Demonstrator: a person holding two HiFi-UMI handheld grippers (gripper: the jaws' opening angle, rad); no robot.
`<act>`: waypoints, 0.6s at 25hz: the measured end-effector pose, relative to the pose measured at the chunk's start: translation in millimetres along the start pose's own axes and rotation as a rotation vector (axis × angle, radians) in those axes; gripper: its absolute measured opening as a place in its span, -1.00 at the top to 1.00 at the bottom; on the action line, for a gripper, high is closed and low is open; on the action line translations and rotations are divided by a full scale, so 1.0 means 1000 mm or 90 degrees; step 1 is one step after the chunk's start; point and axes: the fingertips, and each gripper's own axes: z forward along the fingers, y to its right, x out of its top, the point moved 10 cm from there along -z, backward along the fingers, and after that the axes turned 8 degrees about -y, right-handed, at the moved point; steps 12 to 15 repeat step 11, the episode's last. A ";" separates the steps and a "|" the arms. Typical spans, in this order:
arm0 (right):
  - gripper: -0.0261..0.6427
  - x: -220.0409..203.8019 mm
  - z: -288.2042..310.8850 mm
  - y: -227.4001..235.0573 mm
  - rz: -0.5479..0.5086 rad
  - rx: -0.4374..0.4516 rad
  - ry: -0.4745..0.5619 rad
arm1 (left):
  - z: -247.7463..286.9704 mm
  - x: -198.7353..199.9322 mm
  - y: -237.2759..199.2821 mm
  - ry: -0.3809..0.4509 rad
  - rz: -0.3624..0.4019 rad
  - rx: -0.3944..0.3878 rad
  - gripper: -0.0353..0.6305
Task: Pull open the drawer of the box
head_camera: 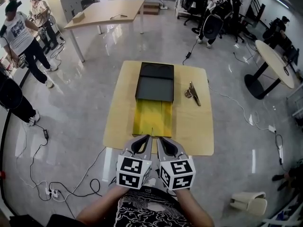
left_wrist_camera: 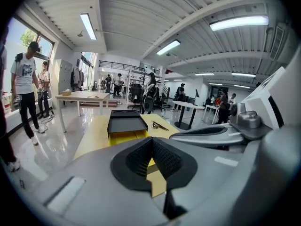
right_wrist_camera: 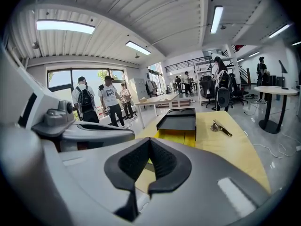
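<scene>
drawer [left_wrist_camera: 123, 136] near end hidden behind left gripper [left_wrist_camera: 152, 142], metal object [head_camera: 192, 93] too small to identify

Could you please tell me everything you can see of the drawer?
The drawer is a shallow yellow tray, card by its look, with a line down its middle and a notch in its near edge. It stands pulled out of the black box toward the person, flat on the table, and looks empty. The left tongs and right tongs lie at its near edge; contact cannot be told.
</scene>
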 end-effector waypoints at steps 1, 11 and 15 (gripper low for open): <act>0.91 -0.001 -0.002 0.001 0.000 0.001 0.001 | 0.000 0.000 0.003 0.000 0.001 0.001 0.86; 0.91 0.002 0.010 0.003 0.009 0.008 -0.003 | 0.006 0.002 -0.006 -0.008 0.000 0.003 0.86; 0.91 0.002 0.010 0.003 0.009 0.008 -0.003 | 0.006 0.002 -0.006 -0.008 0.000 0.003 0.86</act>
